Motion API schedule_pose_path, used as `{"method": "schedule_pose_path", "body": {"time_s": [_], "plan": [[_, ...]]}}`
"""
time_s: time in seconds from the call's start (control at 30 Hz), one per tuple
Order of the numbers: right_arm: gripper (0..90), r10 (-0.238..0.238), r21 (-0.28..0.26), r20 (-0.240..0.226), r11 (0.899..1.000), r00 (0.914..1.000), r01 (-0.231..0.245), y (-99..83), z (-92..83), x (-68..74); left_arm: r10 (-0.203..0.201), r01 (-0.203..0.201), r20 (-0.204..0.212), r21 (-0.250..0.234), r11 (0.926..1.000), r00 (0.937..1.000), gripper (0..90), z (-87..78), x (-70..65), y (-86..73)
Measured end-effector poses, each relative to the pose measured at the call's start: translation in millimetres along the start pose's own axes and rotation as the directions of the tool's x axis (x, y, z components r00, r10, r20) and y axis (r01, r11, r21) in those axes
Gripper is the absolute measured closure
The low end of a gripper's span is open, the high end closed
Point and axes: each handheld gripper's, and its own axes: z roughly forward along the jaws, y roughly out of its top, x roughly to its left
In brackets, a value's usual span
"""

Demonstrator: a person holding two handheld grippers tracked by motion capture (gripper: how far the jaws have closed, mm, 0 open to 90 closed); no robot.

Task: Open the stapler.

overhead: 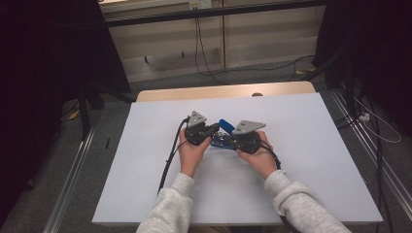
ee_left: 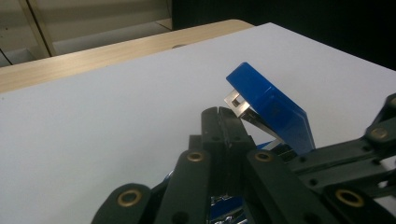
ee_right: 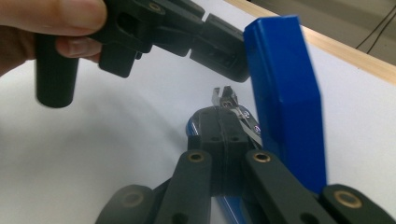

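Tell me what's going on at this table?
A person holds a gripper in each hand over a white table and works on a blue stapler between them. The stapler's top is swung open, with its metal staple channel showing. The left gripper has its jaws shut, their tips beside the raised top. The right gripper also has its jaws shut, down by the stapler's metal part; whether they pinch it is hard to tell. The two grippers sit close together mid-table.
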Motion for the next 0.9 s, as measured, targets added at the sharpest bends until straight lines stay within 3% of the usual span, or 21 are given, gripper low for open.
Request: {"method": "schedule_pose_path", "body": {"time_s": [0.1, 0.13, 0.4, 0.7, 0.9], "plan": [[90.0, 0.016, -0.009, 0.023, 1.000, 0.9996, -0.016, -0.9, 8.1, 2.9, 0.005, -0.005, -0.002, 0.004, 1.0000, 1.0000, 90.0, 0.4, 0.5, -0.1], [90.0, 0.021, -0.018, 0.052, 1.000, 0.9984, -0.020, -0.8, 13.3, 4.2, 0.003, -0.003, 0.000, 0.006, 1.0000, 1.0000, 90.0, 0.6, 0.7, 0.0], [90.0, 0.036, -0.025, 0.106, 0.999, 0.9937, -0.033, -3.0, 22.3, 5.5, 0.004, -0.004, -0.001, 0.003, 1.0000, 1.0000, 89.6, 1.0, 0.6, 0.1], [90.0, 0.050, -0.044, 0.135, 0.998, 0.9895, -0.044, -4.6, 23.7, 5.8, 0.006, -0.006, 0.005, 0.012, 0.9999, 1.0000, 89.2, 3.7, 1.8, -2.6], [90.0, 0.057, -0.044, 0.147, 0.998, 0.9875, -0.051, -5.1, 23.2, 4.9, -0.018, 0.018, -0.013, 0.026, 0.9995, 0.9997, 88.7, 5.8, 7.9, -8.4]]}}
